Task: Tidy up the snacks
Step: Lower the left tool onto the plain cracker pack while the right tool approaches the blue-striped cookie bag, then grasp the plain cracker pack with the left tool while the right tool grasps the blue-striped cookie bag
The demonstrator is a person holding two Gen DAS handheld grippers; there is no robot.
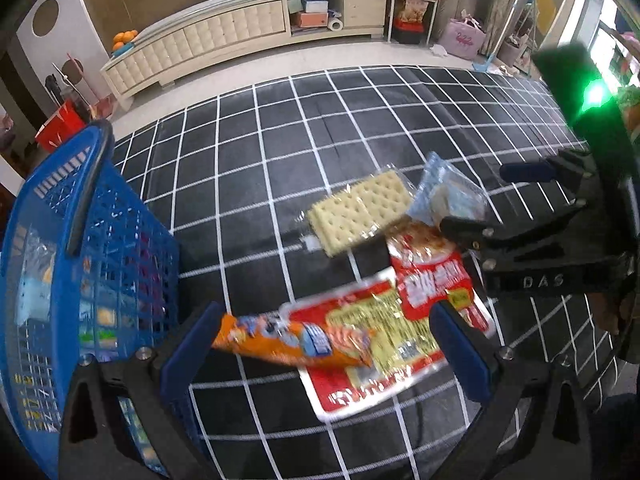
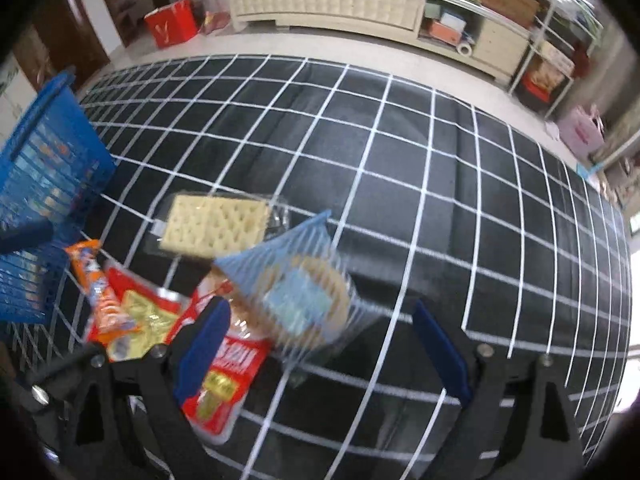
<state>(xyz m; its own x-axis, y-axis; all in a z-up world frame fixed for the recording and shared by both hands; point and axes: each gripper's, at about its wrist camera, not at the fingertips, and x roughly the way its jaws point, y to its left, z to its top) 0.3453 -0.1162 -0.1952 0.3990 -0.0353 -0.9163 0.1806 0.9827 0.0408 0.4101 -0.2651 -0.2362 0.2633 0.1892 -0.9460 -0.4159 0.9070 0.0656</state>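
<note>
left gripper (image 1: 324,344) jaws apart, right gripper (image 2: 320,344) jaws apart

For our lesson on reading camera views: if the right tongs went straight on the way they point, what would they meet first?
Most likely the blue-striped cookie packet, which lies between the open right tongs, just ahead. Motion blur leaves its height unclear.

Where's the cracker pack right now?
Cracker pack lies on the grid cloth, right of the blue basket, beside the pale blue packet.
</note>
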